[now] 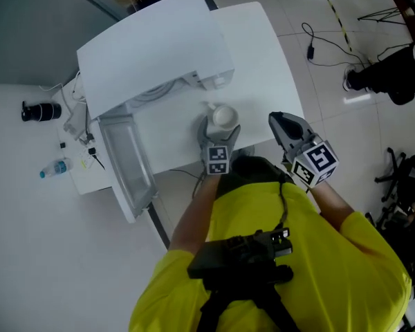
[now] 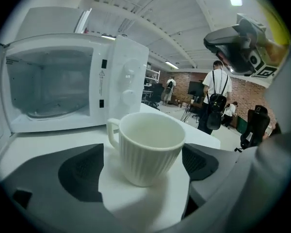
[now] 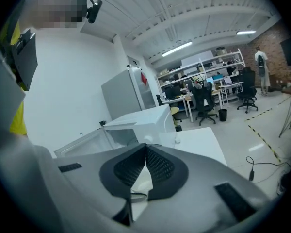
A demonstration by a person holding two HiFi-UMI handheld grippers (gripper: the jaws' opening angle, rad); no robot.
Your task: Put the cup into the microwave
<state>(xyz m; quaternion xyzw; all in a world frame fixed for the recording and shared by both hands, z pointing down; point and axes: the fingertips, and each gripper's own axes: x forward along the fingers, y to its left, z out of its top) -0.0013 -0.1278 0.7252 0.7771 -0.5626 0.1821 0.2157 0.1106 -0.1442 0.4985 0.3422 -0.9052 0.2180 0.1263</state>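
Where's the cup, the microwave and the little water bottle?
cup (image 2: 145,161): left gripper view, on its ribbed side.
microwave (image 2: 128,81): left gripper view, on its control panel.
water bottle (image 1: 55,168): head view, on the bottle's middle.

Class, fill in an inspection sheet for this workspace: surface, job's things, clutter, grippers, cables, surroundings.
Surface: white table, mostly bare.
Job's things: white cup upright on the table before the microwave, whose door stands open.
Clutter: water bottle and black cylinder left of the microwave.
Grippers: left hand-held gripper open, jaws either side of the cup, not pressing it; right hand-held gripper shut, empty.
Cables: black cable on the floor.
Surroundings: office chairs, shelves, people.
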